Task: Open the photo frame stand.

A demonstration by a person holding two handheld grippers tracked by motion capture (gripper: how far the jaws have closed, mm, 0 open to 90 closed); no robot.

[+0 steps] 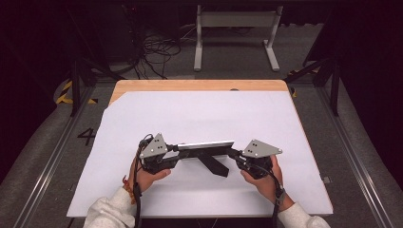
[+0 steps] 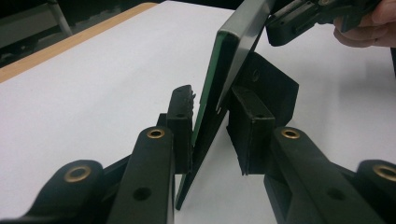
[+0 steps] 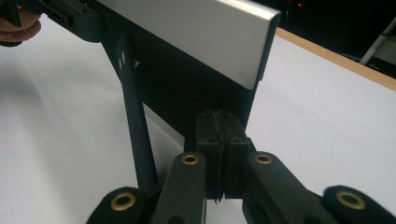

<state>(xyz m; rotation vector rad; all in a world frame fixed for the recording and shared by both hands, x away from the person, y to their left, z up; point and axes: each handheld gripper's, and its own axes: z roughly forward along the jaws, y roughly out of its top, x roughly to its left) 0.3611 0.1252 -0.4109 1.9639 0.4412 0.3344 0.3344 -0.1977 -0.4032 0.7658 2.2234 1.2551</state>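
Observation:
A thin flat panel [image 1: 204,145] with a silvery face and dark back stands on edge on the white sheet, its black prop leg [image 1: 214,164] angled toward me. My left gripper [image 1: 178,148] is at its left end. In the left gripper view the panel [image 2: 233,51] passes tilted between the jaws of my left gripper [image 2: 215,121], and white sheet shows between the panel and one pad [image 2: 250,130]. My right gripper [image 1: 233,152] holds the right end. In the right gripper view its jaws [image 3: 219,130] are pressed together at the lower corner of the panel [image 3: 201,28], beside the leg [image 3: 135,116].
The white sheet [image 1: 190,114] covers a wooden table whose bare far edge [image 1: 199,85] shows. Beyond it on the floor stand a grey metal frame [image 1: 235,21] and loose cables [image 1: 157,50]. Floor rails run along both sides.

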